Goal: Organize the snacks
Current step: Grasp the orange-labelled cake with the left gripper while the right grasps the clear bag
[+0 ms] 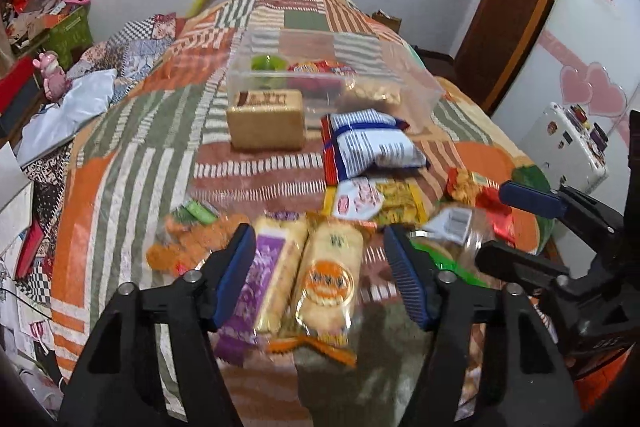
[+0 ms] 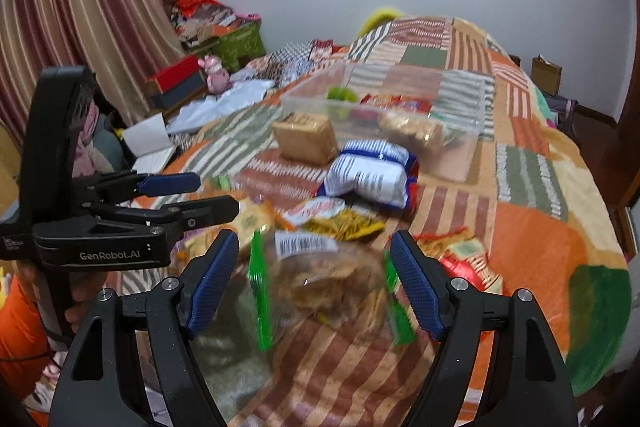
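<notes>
Ahead of both hand-held grippers, the clear bin (image 1: 416, 83) on the bed (image 1: 120, 179) holds few snacks; most packets remain outside. Left hand-held gripper (image 1: 320, 275) gapes over biscuit packs (image 1: 304, 275); right hand-held gripper (image 2: 316, 279), released, straddles a cookie bag (image 2: 332, 279).

The left gripper (image 1: 320, 277) points forward and slightly down, its jaws spread wide, the blue ribbed pads (image 1: 236, 277) facing each other with nothing clamped between them. The right gripper (image 2: 316, 281) is posed the same way, jaws spread wide, blue pads (image 2: 416, 285) apart and gripping nothing. The two sit side by side, near each other: the right gripper's fingers (image 1: 528, 197) show at the right edge of the left wrist view, and the left gripper's black body (image 2: 100, 223) fills the left of the right wrist view, with fingers of the person's hand (image 2: 78, 311) wrapped on its handle.
</notes>
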Available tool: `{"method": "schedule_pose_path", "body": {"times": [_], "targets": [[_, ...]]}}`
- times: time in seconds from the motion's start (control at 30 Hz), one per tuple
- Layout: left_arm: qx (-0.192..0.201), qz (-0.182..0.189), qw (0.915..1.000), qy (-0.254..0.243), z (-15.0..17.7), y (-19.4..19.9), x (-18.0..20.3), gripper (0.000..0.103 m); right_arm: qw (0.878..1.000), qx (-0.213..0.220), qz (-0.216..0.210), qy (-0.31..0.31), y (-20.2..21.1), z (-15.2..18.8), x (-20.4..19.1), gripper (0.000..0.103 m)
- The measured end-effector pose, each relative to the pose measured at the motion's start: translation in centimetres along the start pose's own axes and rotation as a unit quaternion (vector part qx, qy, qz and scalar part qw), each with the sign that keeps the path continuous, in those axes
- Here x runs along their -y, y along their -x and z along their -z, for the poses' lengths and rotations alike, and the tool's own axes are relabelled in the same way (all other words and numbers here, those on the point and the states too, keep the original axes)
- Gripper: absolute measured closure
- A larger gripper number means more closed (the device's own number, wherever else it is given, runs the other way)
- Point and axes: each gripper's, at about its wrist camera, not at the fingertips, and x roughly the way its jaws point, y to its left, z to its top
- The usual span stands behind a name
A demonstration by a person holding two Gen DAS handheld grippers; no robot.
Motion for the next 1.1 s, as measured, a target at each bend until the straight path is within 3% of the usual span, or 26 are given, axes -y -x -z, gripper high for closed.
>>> {"method": "schedule_pose_path", "body": {"times": [0.17,0.6,0.7,0.77,0.83,0.93,1.0,1.03,1.1], "targets": [[-0.014,0.009,0.9998,-0.011,1.3,-0.3,0.4,0.049,1.0,-0.021,-0.003,0.005,-0.9,1.4,-0.4,0.023],[-0.056,0.019,0.998,-0.025,2.5,-3.3,1.2,0.049,0.999,-0.043,0.006,-0.002,-2.7,1.9,0.6,0.014],[-0.059,0.023,0.9978,-0.02,2.4,-4.0,1.3,0.053,0.999,-0.044,0.004,-0.011,-3.2,1.7,1.1,0.013],[-0.056,0.028,0.9979,-0.017,2.2,-4.1,1.2,0.065,0.999,-0.044,0.003,-0.015,-3.5,1.6,1.3,0.012],[-0.056,0.032,0.9978,-0.013,2.0,-4.3,1.1,0.069,0.999,-0.045,-0.004,-0.02,-3.7,1.5,1.5,0.011],[-0.048,0.029,0.9984,-0.01,1.8,-4.2,1.0,0.069,0.999,-0.041,-0.005,-0.022,-3.8,1.5,1.7,0.014],[-0.039,0.027,0.9988,-0.01,1.7,-3.9,1.0,0.069,0.999,-0.038,-0.005,-0.025,-3.6,1.6,1.9,0.021],[-0.032,0.027,0.9991,-0.01,1.6,-3.6,1.1,0.069,0.999,-0.039,-0.002,-0.026,-3.5,1.6,2.0,0.032],[-0.02,0.026,0.9994,-0.01,1.3,-3.0,1.1,0.069,0.999,-0.039,-0.01,-0.034,-3.4,1.5,2.3,0.034]]}}
